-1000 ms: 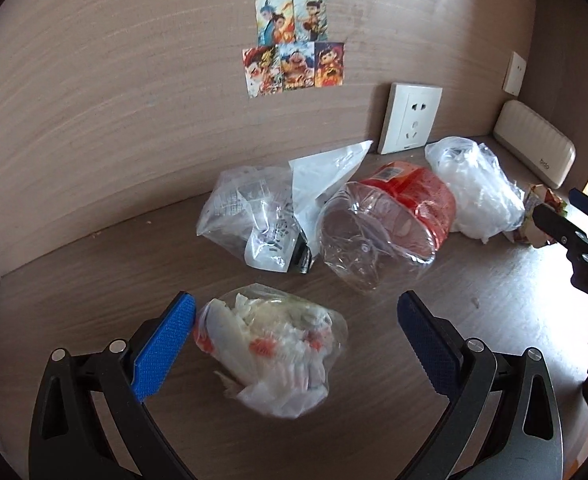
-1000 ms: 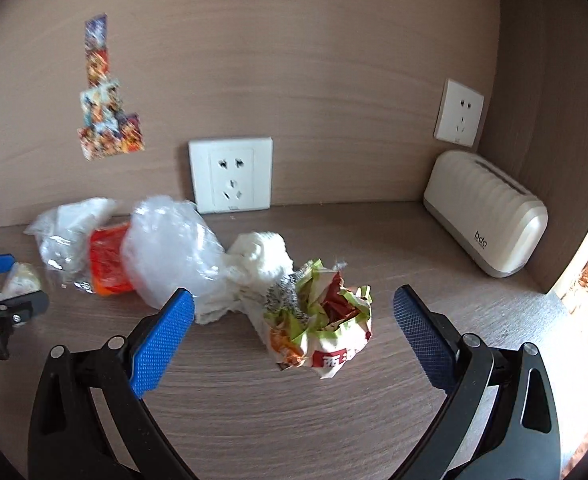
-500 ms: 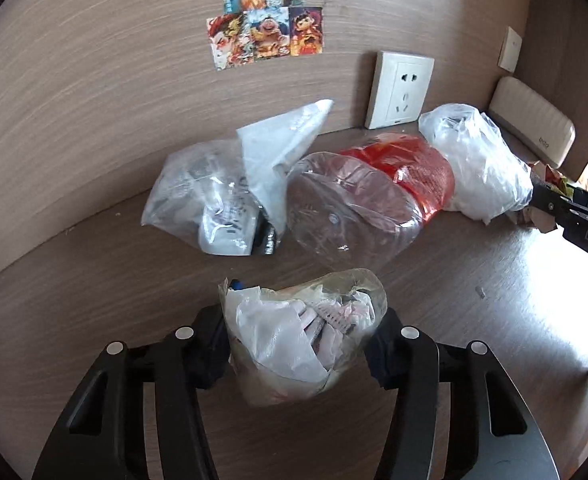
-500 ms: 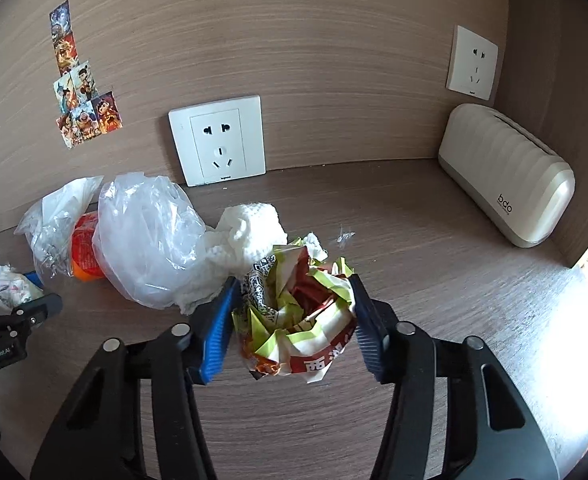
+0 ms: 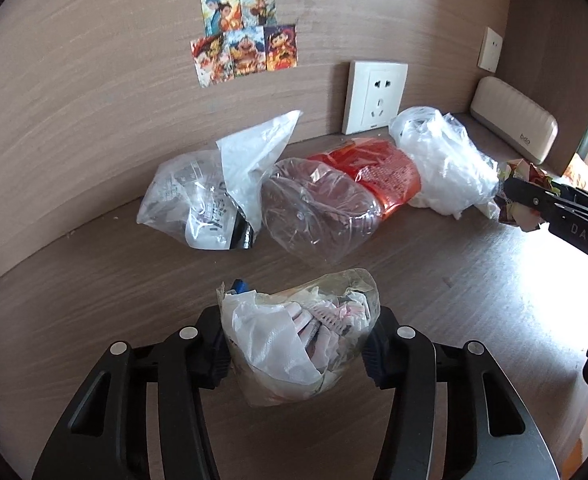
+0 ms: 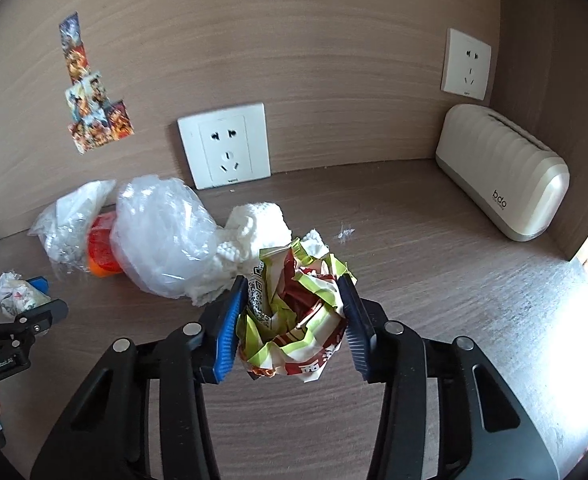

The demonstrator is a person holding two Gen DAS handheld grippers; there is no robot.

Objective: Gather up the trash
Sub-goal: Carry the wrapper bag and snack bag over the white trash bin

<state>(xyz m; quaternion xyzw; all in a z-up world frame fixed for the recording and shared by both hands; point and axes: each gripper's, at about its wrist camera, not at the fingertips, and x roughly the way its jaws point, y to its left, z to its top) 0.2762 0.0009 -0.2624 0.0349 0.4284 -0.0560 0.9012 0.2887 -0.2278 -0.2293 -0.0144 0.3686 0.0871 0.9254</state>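
Wood-grain surface [image 5: 434,280] below a panelled wall carries the litter: the left tongs [image 5: 298,340] have just closed on a clear plastic bag of crumpled white wrappers [image 5: 300,332], the right tongs [image 6: 291,312] on a crumpled green-and-red snack packet [image 6: 294,312]. At twelve o'clock from the left tongs, a printed clear plastic bag [image 5: 201,204], a crushed clear bottle with orange label [image 5: 334,200] and a scrunched clear film bundle [image 5: 442,164] remain uncollected.

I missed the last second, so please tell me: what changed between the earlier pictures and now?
Both claws have just been closing: left claw now grips the clear bag of scraps, right claw the crumpled wrapper. The other bags stayed put.
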